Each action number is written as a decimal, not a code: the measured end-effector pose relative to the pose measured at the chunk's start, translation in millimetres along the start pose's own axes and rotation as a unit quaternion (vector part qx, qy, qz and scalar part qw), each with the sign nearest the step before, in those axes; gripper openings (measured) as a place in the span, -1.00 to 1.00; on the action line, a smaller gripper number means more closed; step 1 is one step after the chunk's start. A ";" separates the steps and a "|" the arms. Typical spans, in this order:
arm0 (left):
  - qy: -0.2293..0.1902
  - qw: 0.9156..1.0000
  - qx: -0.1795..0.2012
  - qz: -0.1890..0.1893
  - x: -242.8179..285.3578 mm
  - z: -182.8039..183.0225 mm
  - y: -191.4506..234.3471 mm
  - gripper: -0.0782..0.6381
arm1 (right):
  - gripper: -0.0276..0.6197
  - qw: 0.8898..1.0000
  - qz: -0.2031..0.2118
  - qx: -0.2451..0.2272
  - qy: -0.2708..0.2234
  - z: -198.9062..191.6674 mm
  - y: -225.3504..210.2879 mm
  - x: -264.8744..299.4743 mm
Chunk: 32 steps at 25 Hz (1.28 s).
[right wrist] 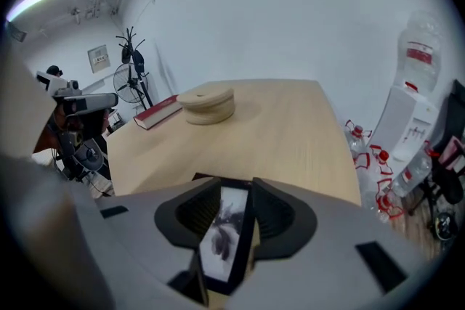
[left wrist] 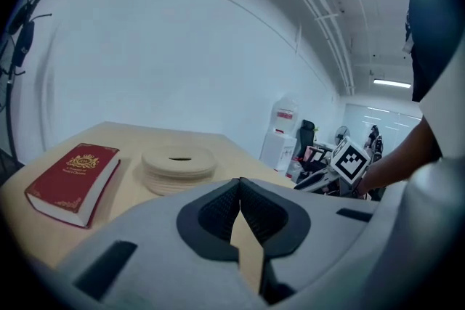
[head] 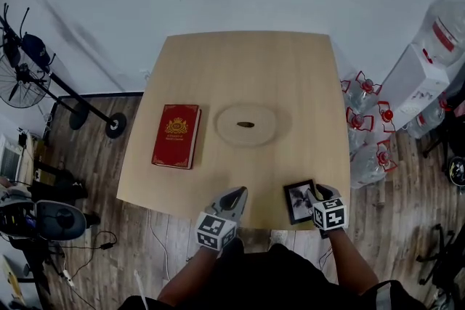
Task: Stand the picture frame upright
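Right gripper (head: pixel 317 192) sits at the near right corner of the table (head: pixel 290 76), over its front edge. Its marker cube (head: pixel 329 214) faces up, and the person's right forearm (head: pixel 350 258) runs straight back toward the body. Its jaws stand apart with the picture frame (head: pixel 298 201) between them. In the right gripper view (right wrist: pixel 234 184) the frame (right wrist: pixel 225 236) is tilted, with its glass turned to the left. The right jaw lies close along the frame's dark edge, and a gap shows between the left jaw and the lower part of the glass, so the pads do not clamp it. I cannot tell whether the frame leans on a stand of its own.

The left gripper (head: pixel 234 194) hovers at the same front edge, just left of the frame and apart from it. It points toward the middle of the table, and the left forearm (head: pixel 187 278) angles in from the lower left. In the left gripper view (left wrist: pixel 240 181) its jaws meet at the tips with nothing between them.

A red book (head: pixel 176 136) lies flat on the left half of the table. A round wooden disc (head: pixel 247 125) with a slot in its top lies beside the book, near the centre. Both are well apart from the grippers.
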State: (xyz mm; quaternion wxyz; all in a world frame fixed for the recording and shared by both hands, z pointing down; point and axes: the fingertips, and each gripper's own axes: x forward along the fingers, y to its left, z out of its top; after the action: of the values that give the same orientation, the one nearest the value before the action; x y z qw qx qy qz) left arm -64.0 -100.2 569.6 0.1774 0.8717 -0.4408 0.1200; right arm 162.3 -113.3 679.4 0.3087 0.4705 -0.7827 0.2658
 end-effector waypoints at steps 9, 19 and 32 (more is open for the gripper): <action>0.004 1.000 -0.004 -0.007 2.2 -2.4 -1.3 -0.77 | -0.48 0.997 -0.003 0.041 0.065 -49.4 -13.8 14.9; 0.011 1.000 -0.008 -0.006 2.5 -11.1 -2.6 -0.77 | -0.49 0.993 0.002 0.072 0.088 -61.3 -19.8 21.7; 0.006 1.000 -0.008 -0.001 -4.0 -12.2 6.4 -0.77 | -0.72 0.993 -0.007 0.057 0.104 -56.4 -13.5 21.8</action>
State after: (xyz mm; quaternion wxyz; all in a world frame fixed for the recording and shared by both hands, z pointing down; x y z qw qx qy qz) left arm -72.1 -95.7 580.4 0.1876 0.8699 -0.4397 0.1214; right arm 179.6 -91.6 734.7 0.3625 0.4627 -0.7267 0.3555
